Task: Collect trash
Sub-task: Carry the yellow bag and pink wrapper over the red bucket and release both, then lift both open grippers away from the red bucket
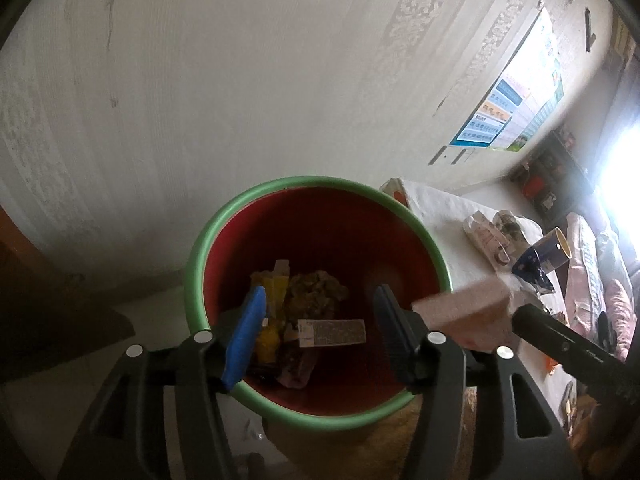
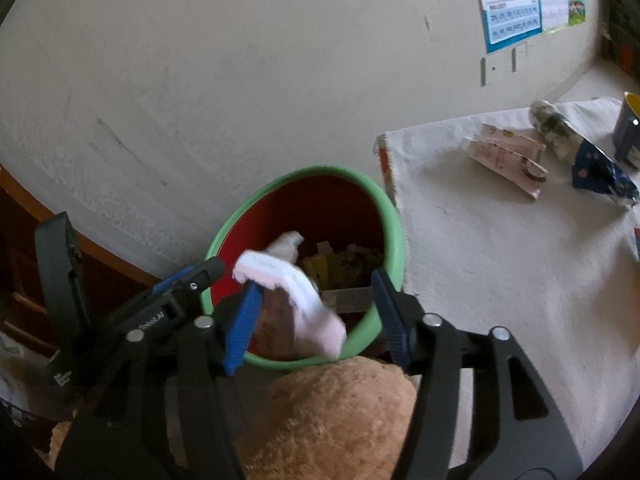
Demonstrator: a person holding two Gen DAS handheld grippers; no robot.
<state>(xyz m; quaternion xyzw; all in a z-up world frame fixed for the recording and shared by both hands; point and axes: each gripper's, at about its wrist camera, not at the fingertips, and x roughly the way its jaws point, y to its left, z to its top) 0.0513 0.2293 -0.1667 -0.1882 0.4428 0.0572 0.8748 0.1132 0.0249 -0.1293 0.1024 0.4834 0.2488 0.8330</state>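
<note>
While both grippers, left (image 1: 320, 328) and right (image 2: 316, 312), stand spread, a blurred pink box (image 2: 296, 292) lies between the right jaws over the round green-rimmed bin (image 2: 396, 236).

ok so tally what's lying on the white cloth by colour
pale pink packets: 2
dark blue, ceramic mug and crumpled foil wrapper: 2
clear crumpled plastic wrapper: 1
total: 5

Open bin (image 2: 384, 216) mouth, wall behind, cloth-covered table (image 2: 500, 272) edge beside, brown plush (image 2: 340, 412) below.
</note>
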